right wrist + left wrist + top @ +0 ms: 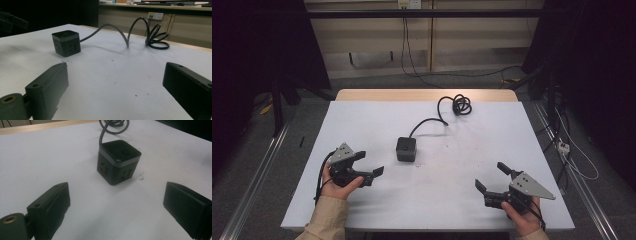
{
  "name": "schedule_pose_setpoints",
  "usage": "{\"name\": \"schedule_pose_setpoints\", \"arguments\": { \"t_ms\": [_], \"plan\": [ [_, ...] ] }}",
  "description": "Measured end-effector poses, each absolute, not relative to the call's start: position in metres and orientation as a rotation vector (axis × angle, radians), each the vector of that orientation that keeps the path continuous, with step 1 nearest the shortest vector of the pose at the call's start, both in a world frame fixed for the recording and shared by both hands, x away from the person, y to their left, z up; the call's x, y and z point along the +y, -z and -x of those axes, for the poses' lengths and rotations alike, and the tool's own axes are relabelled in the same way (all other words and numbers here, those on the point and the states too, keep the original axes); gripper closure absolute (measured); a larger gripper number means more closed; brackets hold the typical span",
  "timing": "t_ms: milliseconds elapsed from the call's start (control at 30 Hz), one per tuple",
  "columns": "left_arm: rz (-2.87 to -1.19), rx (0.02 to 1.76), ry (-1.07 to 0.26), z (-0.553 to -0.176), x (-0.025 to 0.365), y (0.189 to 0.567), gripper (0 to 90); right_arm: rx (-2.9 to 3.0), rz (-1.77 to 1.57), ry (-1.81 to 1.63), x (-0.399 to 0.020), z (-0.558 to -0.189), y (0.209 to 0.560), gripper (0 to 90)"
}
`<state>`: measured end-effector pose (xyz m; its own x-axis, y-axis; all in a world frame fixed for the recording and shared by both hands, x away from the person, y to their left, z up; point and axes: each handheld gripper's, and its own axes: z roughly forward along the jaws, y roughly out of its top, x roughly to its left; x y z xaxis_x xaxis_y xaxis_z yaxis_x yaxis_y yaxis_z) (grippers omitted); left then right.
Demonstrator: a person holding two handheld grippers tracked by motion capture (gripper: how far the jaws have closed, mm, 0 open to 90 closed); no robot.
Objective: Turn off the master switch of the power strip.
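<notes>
The left gripper (373,162) sits low over the table with its jaws spread wide and nothing between them. Just ahead of it, a little toward the middle of the table, stands the black cube socket (406,149). In the left gripper view the cube (118,161) sits right in the gap between the two jaws, but farther off, so they do not touch it yet. One corner of the cube points back at the gripper, so I think the hand has to turn a bit, or the jaws will meet corners and not flat sides.

The right gripper (493,176) is wide open too and holds nothing. It is well apart from the cube, at the near right side of the table. So the left hand is the nearer one, and it looks like the one to take the cube.

A dark cable (428,121) runs from the back of the cube and away from the person. It ends in a loose coil (460,105) near the far edge.

The table (452,200) is covered in a plain white sheet with a few small specks. Behind it are a grey floor, wooden panels and a wall socket (409,4).
</notes>
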<state>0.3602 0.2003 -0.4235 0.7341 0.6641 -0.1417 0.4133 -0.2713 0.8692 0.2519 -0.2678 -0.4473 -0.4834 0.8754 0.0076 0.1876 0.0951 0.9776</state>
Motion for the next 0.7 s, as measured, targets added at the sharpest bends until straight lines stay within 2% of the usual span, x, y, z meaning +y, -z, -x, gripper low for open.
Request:
{"name": "schedule_pose_setpoints", "arguments": {
  "t_ms": [700],
  "plan": [
    [-1.889,0.86,-0.322,-0.353,0.226,0.431,6.6,1.762,-1.046,-1.428,-0.268,-0.252,0.447,5.7]
  ]
}}
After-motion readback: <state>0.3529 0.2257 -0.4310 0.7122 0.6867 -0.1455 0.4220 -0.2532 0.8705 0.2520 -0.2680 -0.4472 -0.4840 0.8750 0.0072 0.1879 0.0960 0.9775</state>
